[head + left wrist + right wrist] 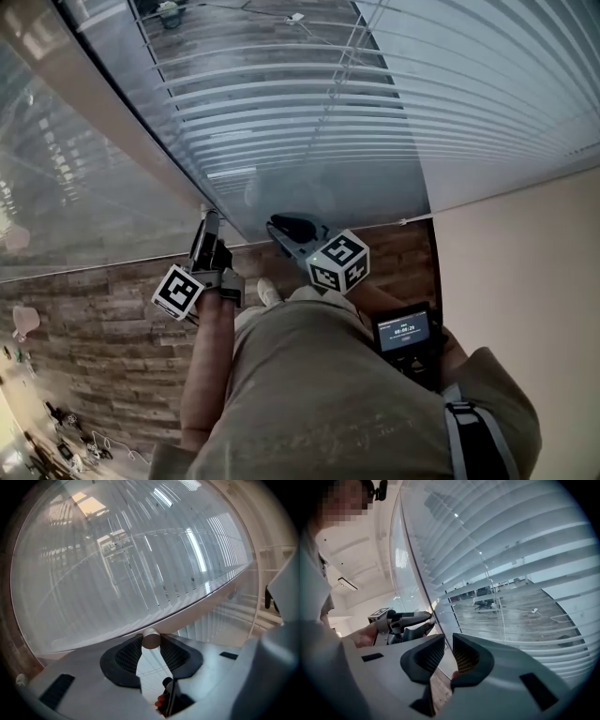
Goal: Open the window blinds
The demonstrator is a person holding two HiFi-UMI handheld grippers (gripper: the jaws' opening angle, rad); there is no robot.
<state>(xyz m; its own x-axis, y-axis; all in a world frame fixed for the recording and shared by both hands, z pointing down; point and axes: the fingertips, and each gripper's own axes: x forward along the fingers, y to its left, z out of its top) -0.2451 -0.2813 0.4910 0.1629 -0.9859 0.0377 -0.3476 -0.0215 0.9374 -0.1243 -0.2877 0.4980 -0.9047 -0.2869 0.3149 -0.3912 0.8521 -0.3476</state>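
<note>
Straight ahead, white slatted blinds (450, 84); left gripper (151, 644) jaws gripping pale rod tip (151, 638), right gripper (447, 641) jaws closed

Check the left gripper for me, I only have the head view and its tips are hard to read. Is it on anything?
Observer: Yes. In the left gripper view the left gripper is closed on a small round knob, pinched right at the tips.
Operator: And the right one? From above I only see its marker cube.
Observer: The right gripper view shows the right gripper shut, with nothing between its jaws.
</note>
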